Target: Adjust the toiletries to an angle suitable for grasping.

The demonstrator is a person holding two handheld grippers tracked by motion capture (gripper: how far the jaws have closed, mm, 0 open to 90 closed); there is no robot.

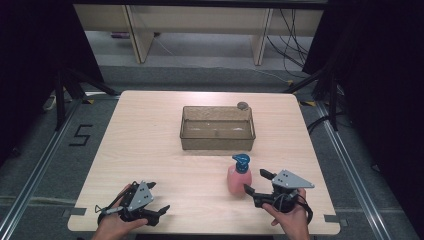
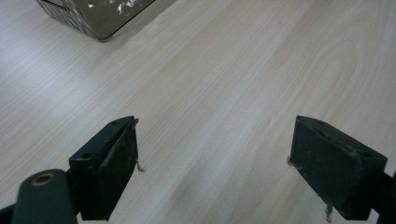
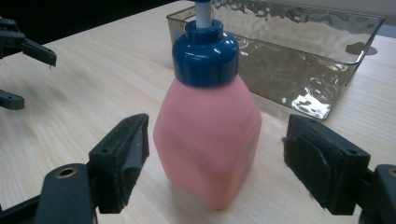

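Right gripper view, pink bottle point(image 3: 208, 144) upright between spread fingers point(image 3: 123, 161), untouched, left gripper point(image 2: 215, 163) fingers apart.

A pink pump bottle point(image 3: 208, 140) with a blue cap and pump head stands upright on the table, between the right gripper's point(image 3: 215, 163) spread jaws, a gap on each side.

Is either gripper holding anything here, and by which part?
Nothing held. The right gripper brackets the pink bottle without touching; the left gripper is open over bare table.
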